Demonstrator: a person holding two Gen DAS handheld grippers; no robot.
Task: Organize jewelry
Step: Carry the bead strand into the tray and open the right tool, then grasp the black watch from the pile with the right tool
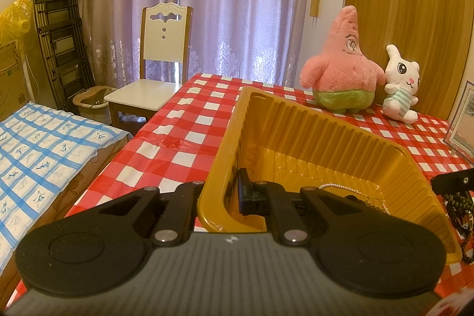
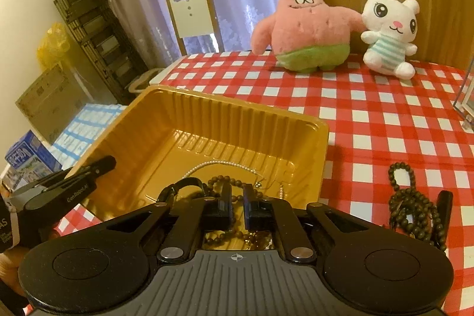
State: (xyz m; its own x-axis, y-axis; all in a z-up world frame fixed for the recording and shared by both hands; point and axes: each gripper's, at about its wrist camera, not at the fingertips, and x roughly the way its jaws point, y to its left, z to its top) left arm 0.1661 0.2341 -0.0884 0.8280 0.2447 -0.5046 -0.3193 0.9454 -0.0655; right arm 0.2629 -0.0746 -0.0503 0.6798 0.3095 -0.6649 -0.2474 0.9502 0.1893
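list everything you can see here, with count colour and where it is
gold tray: one, gold, near edge of the table
pearl necklace: one, white, inside the tray
brown bead strand: one, brown, inside the tray, near wall
dark bead pile: count unclear, dark brown, on the cloth right of the tray
tablecloth: one, red and white check, over the table
star plush: one, pink and green, far side of the table
rabbit plush: one, white, beside the star
chair: one, white, behind the table
curtains: lilac, back wall
left tongs: black, clamped on the tray's wall
right tongs: black, slightly parted over the tray's jewelry
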